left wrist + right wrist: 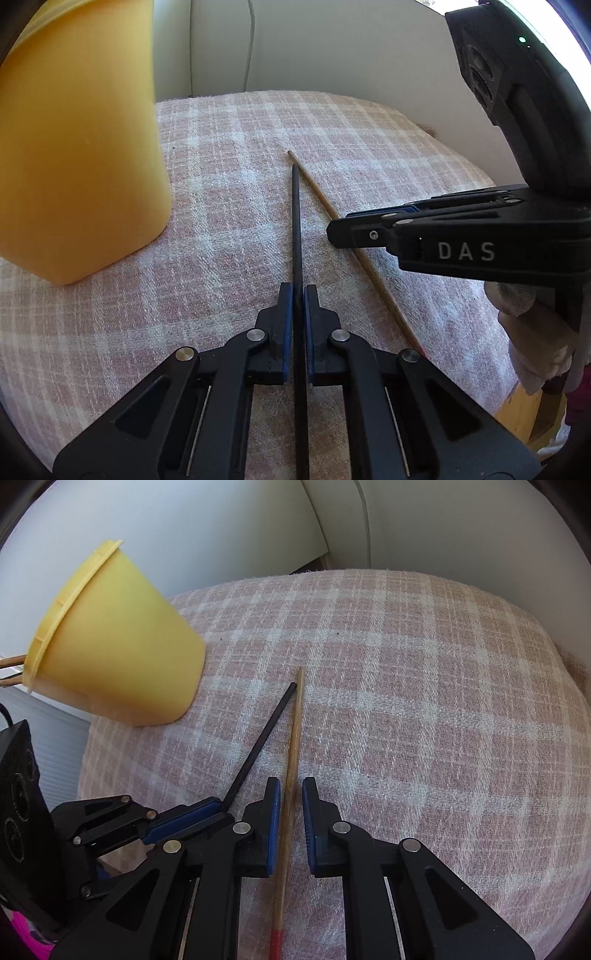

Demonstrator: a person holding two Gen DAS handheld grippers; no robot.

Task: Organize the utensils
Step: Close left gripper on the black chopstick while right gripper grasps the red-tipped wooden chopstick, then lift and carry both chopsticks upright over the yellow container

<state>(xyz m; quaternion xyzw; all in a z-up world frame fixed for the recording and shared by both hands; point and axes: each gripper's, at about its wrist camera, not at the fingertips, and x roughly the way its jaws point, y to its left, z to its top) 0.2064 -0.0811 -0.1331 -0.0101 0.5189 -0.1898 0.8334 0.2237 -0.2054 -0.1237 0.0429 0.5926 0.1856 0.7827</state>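
Progress: some wooden sticks [11, 670] already stand in the yellow cup [122, 657]; two chopsticks remain on the cloth [406, 701].
Left gripper [298, 295]: clamped on the black chopstick [296, 221].
Right gripper [291, 805]: slightly open, astride the wooden chopstick [293, 746], pads not pressing.
Materials: smooth plastic tapered cup; nubby pink-white checked cloth; thin round sticks, the wooden one red-tipped.

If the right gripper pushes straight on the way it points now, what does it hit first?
Most likely the checked cloth itself: the right gripper points steeply down, straddling the wooden chopstick without pinching it. Depth is hard to judge through the fisheye.
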